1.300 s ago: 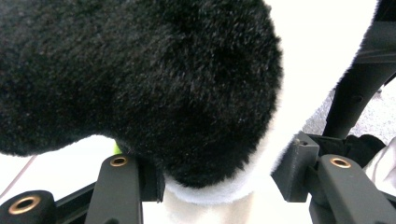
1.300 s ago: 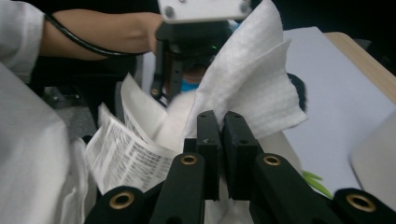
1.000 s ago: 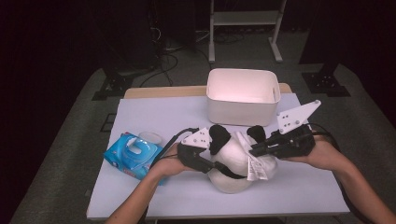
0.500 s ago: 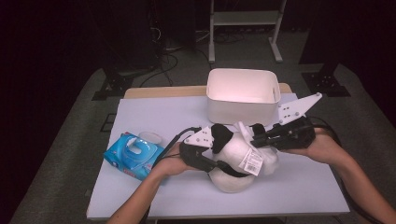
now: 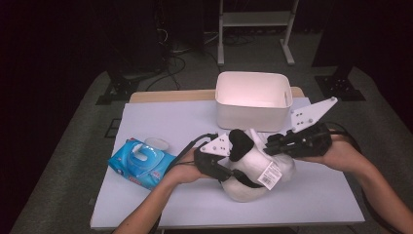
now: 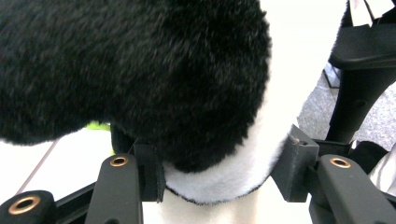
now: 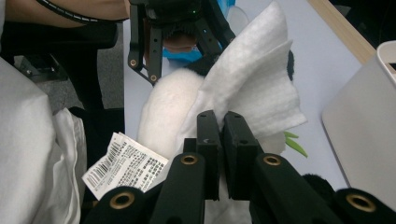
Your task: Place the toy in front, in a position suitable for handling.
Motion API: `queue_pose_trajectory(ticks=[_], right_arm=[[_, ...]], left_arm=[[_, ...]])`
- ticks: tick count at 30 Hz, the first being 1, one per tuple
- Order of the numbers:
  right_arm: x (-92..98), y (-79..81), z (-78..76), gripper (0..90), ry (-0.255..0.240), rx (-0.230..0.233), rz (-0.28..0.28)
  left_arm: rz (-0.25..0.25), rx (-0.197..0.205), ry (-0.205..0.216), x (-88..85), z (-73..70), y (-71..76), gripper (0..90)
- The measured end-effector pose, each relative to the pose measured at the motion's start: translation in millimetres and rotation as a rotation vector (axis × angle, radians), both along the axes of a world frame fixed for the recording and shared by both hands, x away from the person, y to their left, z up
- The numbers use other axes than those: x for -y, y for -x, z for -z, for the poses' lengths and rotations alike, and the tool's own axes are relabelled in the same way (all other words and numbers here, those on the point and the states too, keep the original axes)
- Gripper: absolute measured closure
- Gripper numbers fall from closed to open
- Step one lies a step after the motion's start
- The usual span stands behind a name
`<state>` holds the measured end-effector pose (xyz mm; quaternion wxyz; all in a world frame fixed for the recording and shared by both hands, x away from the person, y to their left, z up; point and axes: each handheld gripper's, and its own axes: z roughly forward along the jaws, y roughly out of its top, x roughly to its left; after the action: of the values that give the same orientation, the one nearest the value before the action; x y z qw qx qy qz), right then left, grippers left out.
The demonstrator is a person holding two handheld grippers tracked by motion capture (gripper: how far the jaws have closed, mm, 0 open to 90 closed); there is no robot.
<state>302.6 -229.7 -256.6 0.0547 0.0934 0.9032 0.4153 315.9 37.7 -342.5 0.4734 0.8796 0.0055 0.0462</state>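
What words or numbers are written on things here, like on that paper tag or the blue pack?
Nothing can be read for sure.
Paper tag on the plush panda: a barcode and rows of small print, too blurred to read.
Blue pack of wipes: too small and blurred to make out any print.
White bin: no writing to see.

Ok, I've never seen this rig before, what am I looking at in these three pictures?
No robot: a person holds a two-jaw gripper in each hand. The high view looks down on the table. The other two pictures come from cameras riding on the grippers, looking along their jaws. On the table lie a panda toy, a blue wipes pack and a white bin. The left gripper clamps the toy's black and white fur. The right gripper pinches a white wipe against the toy.
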Motion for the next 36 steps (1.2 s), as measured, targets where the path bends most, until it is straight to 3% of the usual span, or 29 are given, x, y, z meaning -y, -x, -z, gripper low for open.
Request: queue_pose_trajectory(ticks=[8,15,19,22,26,33,36], right_arm=[[-9.1,3.8,-4.5,85.1,0.014,0.036,-0.014],[-12.4,2.8,-5.3,85.2,0.017,0.017,-0.023],[-30.5,-3.2,-6.6,85.3,0.025,0.017,-0.048],[-35.8,-8.5,-6.7,85.3,0.027,0.015,-0.045],[-24.3,-10.7,-4.7,85.3,0.019,-0.014,-0.014],[-34.2,-25.6,-4.4,85.3,-0.022,-0.014,0.002],[-36.0,-25.0,-5.2,85.3,-0.007,0.001,0.003]], left_arm=[[0.009,0.002,-0.050,2.8,-4.9,2.4,46.9],[0.024,0.014,-0.060,6.3,-6.0,6.2,47.2],[0.059,0.068,-0.102,20.7,-11.1,14.7,47.2],[0.046,0.045,-0.089,16.5,-9.7,11.4,47.1],[0.064,0.067,-0.090,19.1,-9.5,14.3,47.1],[0.088,0.102,-0.123,28.6,-12.6,21.6,47.1],[0.081,0.080,-0.109,25.4,-11.3,18.2,46.8]])
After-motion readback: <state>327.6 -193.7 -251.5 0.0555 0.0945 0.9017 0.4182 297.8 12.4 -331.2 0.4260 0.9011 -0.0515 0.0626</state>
